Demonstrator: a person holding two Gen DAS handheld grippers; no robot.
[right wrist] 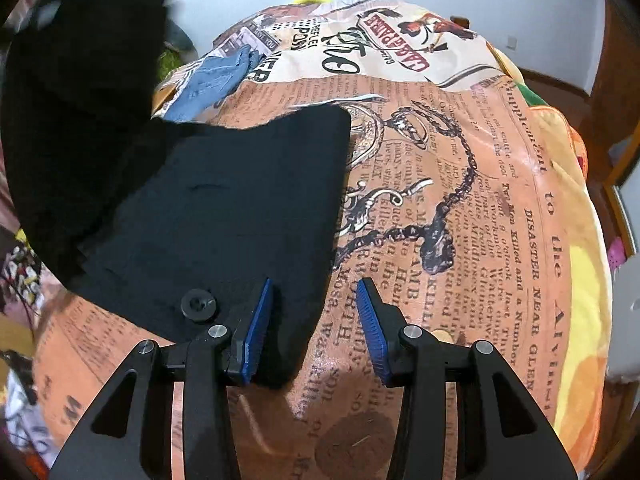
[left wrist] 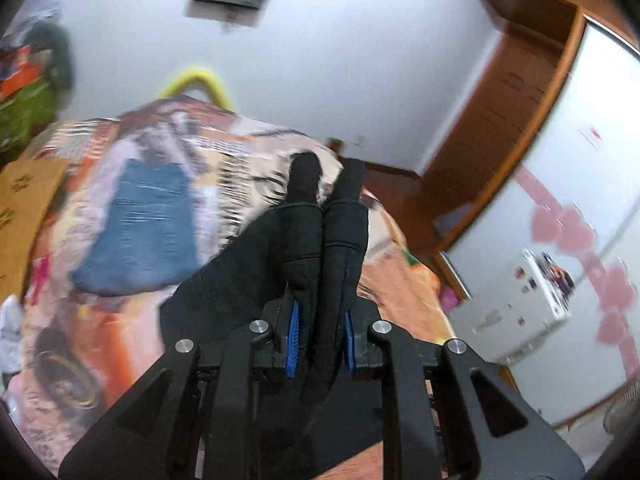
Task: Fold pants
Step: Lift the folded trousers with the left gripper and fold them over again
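- Two claws: left claw clamps black pants, folds bunched between its pads.
- Right claw gapes, empty, its left pad over the pants' edge.
- Pants lie flat ahead-left, one part lifted.

Left view motion-blurred, right view sharp, even indoor light, fisheye-bent edges

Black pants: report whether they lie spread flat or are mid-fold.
Mid-fold. The left gripper is shut on one end of the black pants, lifted off the bedspread; the rest lies flat.
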